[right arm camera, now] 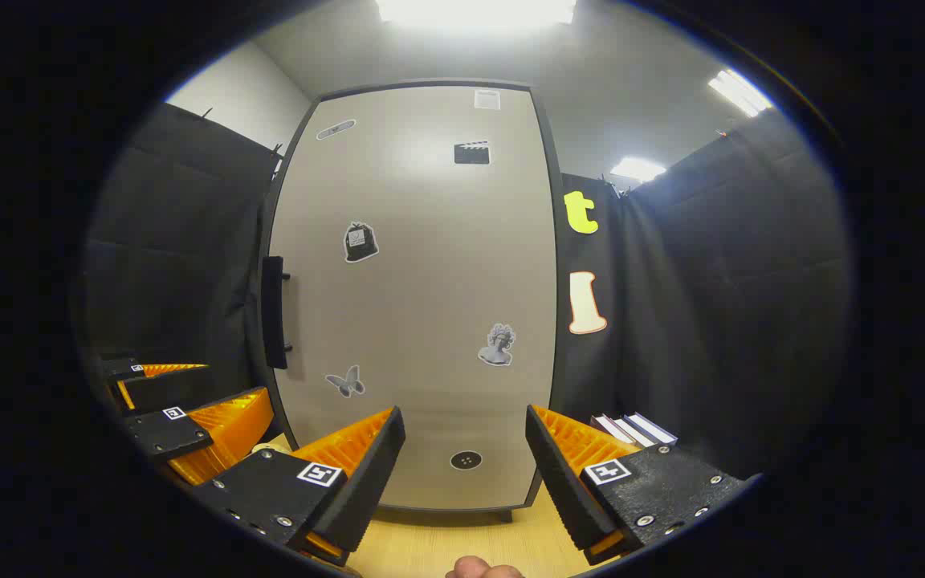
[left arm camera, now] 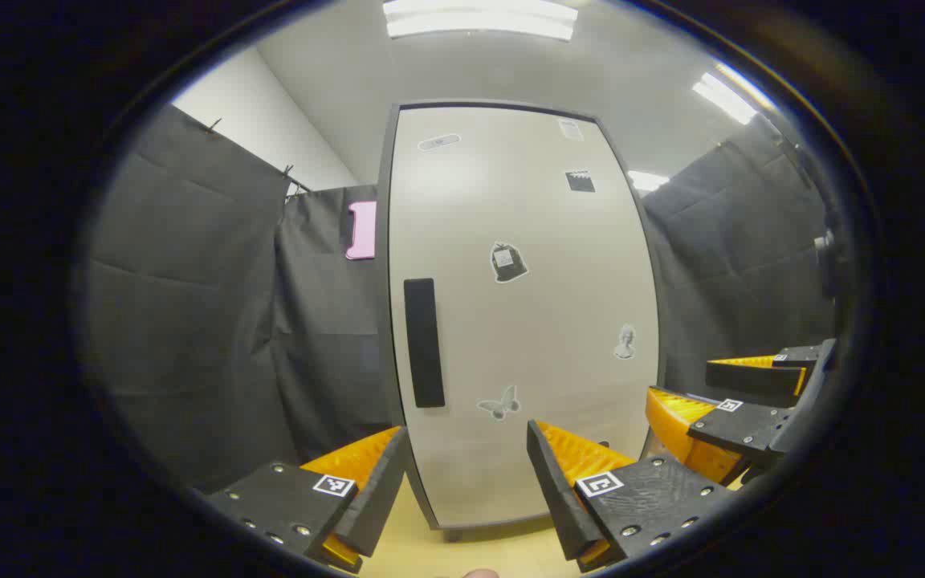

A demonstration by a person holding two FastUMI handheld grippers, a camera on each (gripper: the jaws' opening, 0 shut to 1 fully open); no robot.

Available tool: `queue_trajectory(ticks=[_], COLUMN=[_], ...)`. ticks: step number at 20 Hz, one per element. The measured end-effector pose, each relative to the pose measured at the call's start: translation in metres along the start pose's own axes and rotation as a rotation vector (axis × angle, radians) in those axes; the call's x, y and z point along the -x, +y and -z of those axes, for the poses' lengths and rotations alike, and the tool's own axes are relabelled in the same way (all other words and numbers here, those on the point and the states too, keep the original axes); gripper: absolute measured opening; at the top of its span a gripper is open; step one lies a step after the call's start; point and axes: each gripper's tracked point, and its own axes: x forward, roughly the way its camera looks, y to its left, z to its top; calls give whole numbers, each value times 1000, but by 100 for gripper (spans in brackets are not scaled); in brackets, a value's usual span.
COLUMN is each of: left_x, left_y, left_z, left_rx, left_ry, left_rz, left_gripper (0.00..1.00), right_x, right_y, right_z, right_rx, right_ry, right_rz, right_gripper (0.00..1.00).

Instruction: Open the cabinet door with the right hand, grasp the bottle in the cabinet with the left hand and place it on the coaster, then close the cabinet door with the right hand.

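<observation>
The grey cabinet door (left arm camera: 523, 321) stands closed in front of me, with several small stickers on it and a black vertical handle (left arm camera: 423, 343) on its left side. In the right gripper view the same door (right arm camera: 414, 297) fills the middle, its handle (right arm camera: 273, 311) at the left edge. My left gripper (left arm camera: 466, 490) is open with nothing between its fingers, a short way from the door. My right gripper (right arm camera: 464, 474) is open too, level with the door's lower part. The right gripper (left arm camera: 739, 401) also shows at the right of the left gripper view, the left gripper (right arm camera: 181, 409) at the left of the right gripper view.
The cabinet stands on a light wooden tabletop (right arm camera: 430, 546). Black cloth walls hang on both sides. A few books (right arm camera: 635, 428) lie to the right of the cabinet. A fingertip (right arm camera: 482, 568) shows at the bottom edge.
</observation>
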Motion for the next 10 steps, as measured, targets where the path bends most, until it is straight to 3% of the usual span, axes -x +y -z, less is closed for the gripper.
queue_trajectory(ticks=[2,10], left_x=[-2,-8], left_y=[-2,-2], left_z=[0,6], left_rx=[5,42], left_ry=[3,29], left_rz=[-3,-14], left_gripper=[84,87], right_x=[-1,0], right_y=[2,-1], right_z=[-1,-3], right_rx=[0,-36], right_ry=[0,2], right_rz=[-9,-13], right_gripper=[94,94])
